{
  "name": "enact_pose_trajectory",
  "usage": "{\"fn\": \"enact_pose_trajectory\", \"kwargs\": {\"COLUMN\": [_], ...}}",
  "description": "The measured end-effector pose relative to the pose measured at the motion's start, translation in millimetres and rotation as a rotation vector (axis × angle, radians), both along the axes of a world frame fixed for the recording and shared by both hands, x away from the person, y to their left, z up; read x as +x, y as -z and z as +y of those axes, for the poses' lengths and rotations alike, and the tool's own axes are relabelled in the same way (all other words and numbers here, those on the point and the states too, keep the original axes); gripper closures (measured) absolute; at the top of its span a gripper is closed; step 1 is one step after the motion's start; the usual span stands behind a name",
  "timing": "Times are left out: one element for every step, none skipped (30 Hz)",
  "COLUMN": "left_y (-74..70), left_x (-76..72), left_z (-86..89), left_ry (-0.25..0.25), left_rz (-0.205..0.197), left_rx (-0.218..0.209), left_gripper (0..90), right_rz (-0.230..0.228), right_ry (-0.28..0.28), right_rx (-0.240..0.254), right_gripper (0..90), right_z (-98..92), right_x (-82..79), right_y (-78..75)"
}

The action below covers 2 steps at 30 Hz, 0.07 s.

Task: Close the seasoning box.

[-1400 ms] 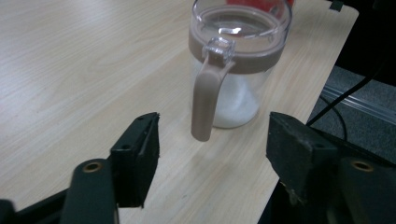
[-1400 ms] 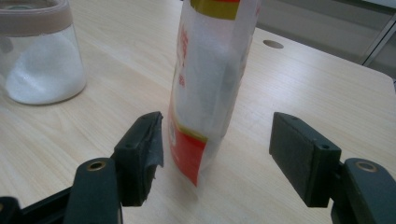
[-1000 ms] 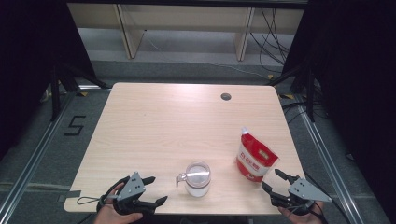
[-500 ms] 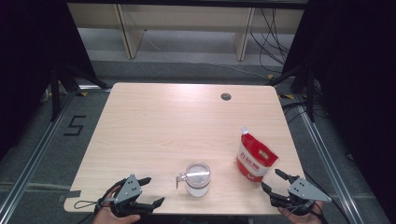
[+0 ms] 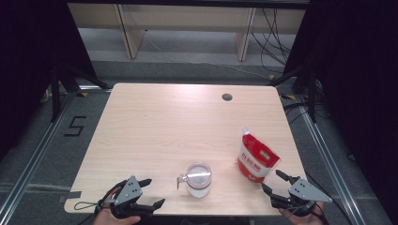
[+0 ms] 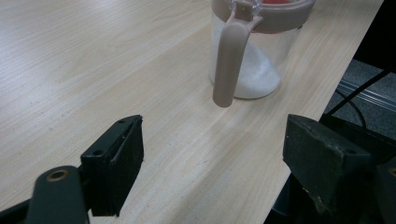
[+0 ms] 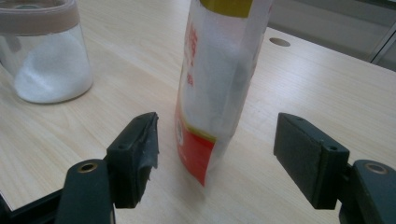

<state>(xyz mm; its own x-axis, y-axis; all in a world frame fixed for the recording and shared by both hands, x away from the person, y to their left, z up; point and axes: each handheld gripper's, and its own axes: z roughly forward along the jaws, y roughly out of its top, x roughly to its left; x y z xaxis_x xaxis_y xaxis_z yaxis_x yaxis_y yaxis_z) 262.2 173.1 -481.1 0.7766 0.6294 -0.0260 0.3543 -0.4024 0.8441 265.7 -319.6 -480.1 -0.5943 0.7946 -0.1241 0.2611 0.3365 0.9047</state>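
Pouch (image 7: 212, 88) stands before the wide-open, empty right tool (image 7: 215, 154); the left tool (image 6: 210, 172), equally agape, faces the jar's handle (image 6: 231, 60).

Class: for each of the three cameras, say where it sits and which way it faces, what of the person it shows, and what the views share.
High view: above the table's near edge, looking forward and down; shows both hands, left gripper and right gripper.
Left gripper view: rides the left gripper, looking along its open jaws at the jar.
Right gripper view: rides the right gripper, open jaws facing the pouch.
Shared: the jar and table show in all three.
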Motion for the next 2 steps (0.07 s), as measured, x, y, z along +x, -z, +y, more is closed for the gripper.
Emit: {"fn": "enact_pose_trajectory", "kwargs": {"left_y": [0.1,0.3], "left_x": [0.0,-0.2], "left_z": [0.1,0.0], "left_ry": [-0.001,-0.004], "left_rz": [0.001,0.004], "left_rx": [-0.001,-0.004], "left_gripper": [20.5,20.4], "right_rz": [0.000,0.008], "right_ry": [0.001,0.007], "right_rx": [-0.001,0.006], "right_gripper": [31.7,31.4], "right_z": [0.1,0.5], "right_x": [0.1,-0.6], "right_y": [0.1,0.1]}}
